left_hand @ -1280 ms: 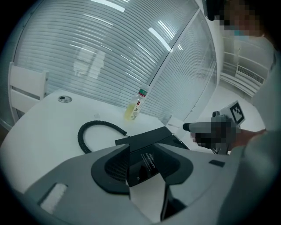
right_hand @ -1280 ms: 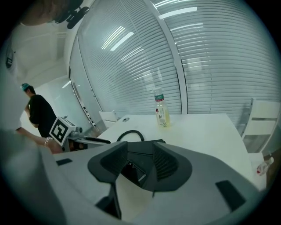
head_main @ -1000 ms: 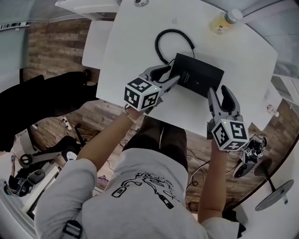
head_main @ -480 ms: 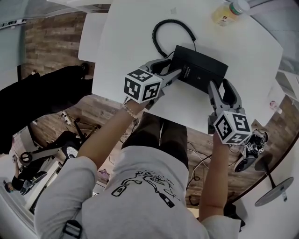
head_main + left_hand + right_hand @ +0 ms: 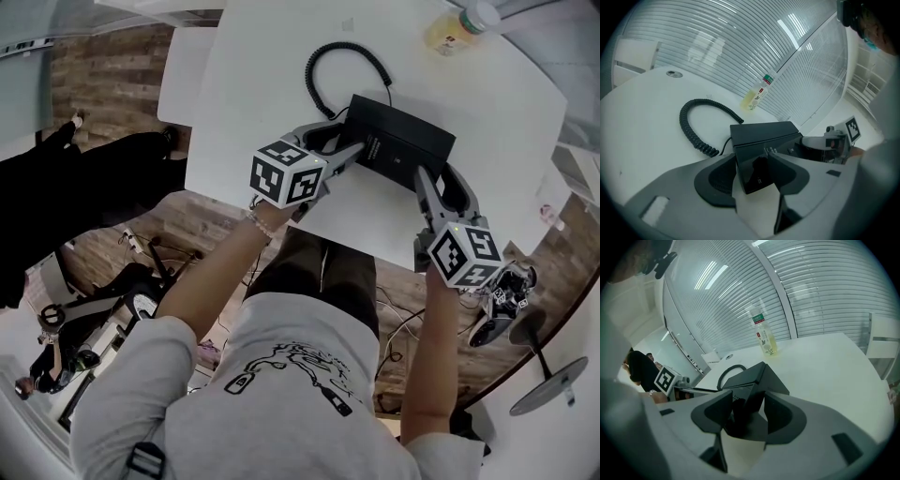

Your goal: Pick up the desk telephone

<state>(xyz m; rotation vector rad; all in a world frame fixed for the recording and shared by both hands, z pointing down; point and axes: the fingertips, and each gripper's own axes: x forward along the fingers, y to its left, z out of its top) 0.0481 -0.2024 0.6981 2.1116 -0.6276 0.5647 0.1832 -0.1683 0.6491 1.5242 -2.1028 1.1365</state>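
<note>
Our left gripper point(image 5: 752, 161) has its jaws spread wide. They have just been opening, and the near left corner of the desk telephone point(image 5: 403, 141) stands between them without being clamped. Our right gripper point(image 5: 747, 406) is the same: its jaws have just been opening and now stand wide apart, with the telephone's near right corner between them and no grip on it. In the head view both grippers angle downward and reach in from the near side, one at each end of the telephone.

The telephone is a black, flat-topped body. It lies on the white table point(image 5: 272, 75), close to the near edge and turned slightly askew. Its black coiled cord point(image 5: 323, 61) leaves the far left corner and loops in an arc across the bare tabletop. Farther back, well apart from the telephone, a clear bottle point(image 5: 765, 336) of yellowish liquid stands near the table's far edge. Past the near edge we see a wooden floor point(image 5: 112, 84).
</note>
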